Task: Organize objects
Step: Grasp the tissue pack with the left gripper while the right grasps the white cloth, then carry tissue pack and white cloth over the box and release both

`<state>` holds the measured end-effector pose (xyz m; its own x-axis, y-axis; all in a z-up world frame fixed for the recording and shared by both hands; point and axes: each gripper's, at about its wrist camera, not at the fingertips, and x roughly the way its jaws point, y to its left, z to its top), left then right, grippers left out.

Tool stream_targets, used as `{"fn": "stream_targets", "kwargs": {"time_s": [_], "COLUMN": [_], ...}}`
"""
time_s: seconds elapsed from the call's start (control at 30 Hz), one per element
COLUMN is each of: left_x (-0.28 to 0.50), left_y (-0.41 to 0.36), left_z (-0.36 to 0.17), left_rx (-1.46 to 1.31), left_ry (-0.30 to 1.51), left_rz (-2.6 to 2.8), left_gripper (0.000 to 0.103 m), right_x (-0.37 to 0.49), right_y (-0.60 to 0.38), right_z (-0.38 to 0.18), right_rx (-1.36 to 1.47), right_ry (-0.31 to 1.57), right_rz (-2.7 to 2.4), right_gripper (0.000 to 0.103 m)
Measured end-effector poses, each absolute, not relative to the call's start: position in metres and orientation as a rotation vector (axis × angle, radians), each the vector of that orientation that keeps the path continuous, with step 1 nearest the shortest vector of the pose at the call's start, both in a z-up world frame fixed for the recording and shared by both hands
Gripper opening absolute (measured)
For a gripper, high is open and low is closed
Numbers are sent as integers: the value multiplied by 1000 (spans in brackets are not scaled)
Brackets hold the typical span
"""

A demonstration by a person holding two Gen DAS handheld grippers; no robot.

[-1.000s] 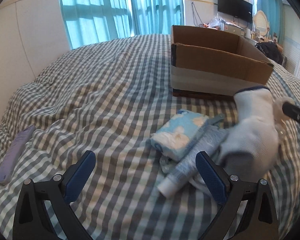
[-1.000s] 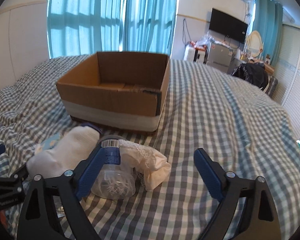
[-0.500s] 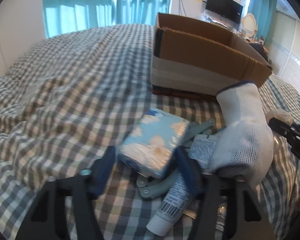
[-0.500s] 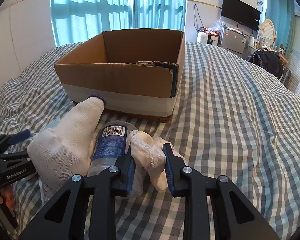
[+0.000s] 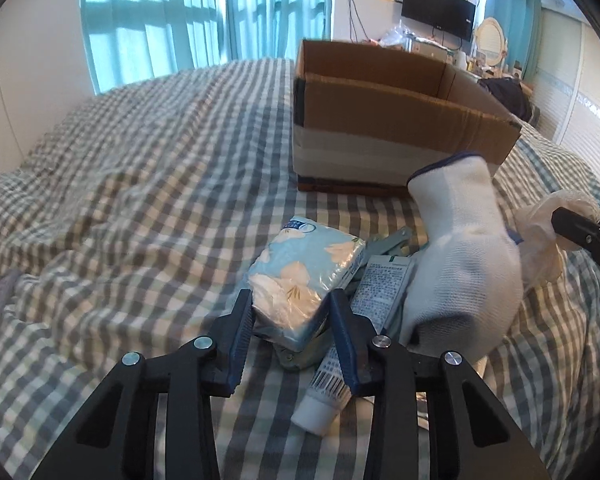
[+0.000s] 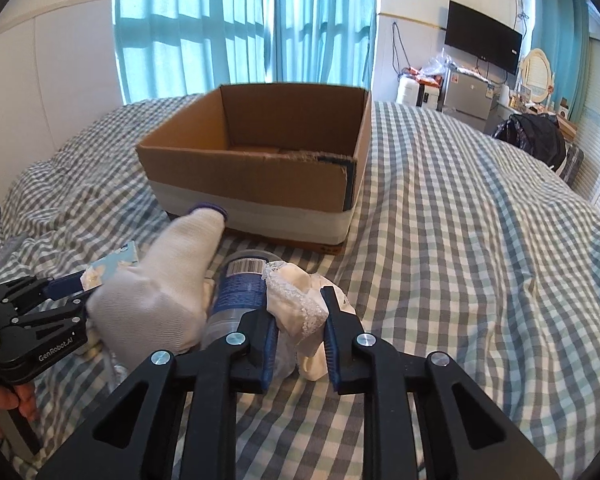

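Checked bed (image 5: 140, 184) — box (image 5: 384, 128), glove (image 5: 460, 276), perhaps toothpaste (image 5: 332, 380)

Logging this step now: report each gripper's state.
Left gripper: shut on tissue pack.
Right gripper: shut on lace cloth.

"GenRobot.AI" on the left claw (image 6: 86, 285)

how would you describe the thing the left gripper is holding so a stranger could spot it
On the checked bedspread, just in front of the open cardboard box, lies a small heap of objects. The left gripper is shut on the tissue pack at the heap's left edge. It alone is a soft pale blue plastic packet with cream flowers.
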<state>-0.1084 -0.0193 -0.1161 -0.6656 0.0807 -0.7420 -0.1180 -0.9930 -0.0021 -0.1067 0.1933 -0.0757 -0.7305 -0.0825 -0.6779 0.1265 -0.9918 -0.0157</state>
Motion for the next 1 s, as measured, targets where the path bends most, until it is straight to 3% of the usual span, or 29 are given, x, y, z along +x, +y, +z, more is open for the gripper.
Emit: {"fn": "stream_targets", "kwargs": {"time_s": [0.7,1.0], "left_x": [-64,-86], "left_y": [-16,-2], "left_z": [7,35], "left_rx": [-816,-728], "left_ry": [2,-14], "left_rz": [2920,2917], "left_gripper": [38,38], "right_x": [-33,-45], "right_y": [177,168], "right_z": [30,69], "right_rx": [771,669], "right_ry": [114,133], "right_rz": [-2850,-2836], "right_gripper": [16,16]}}
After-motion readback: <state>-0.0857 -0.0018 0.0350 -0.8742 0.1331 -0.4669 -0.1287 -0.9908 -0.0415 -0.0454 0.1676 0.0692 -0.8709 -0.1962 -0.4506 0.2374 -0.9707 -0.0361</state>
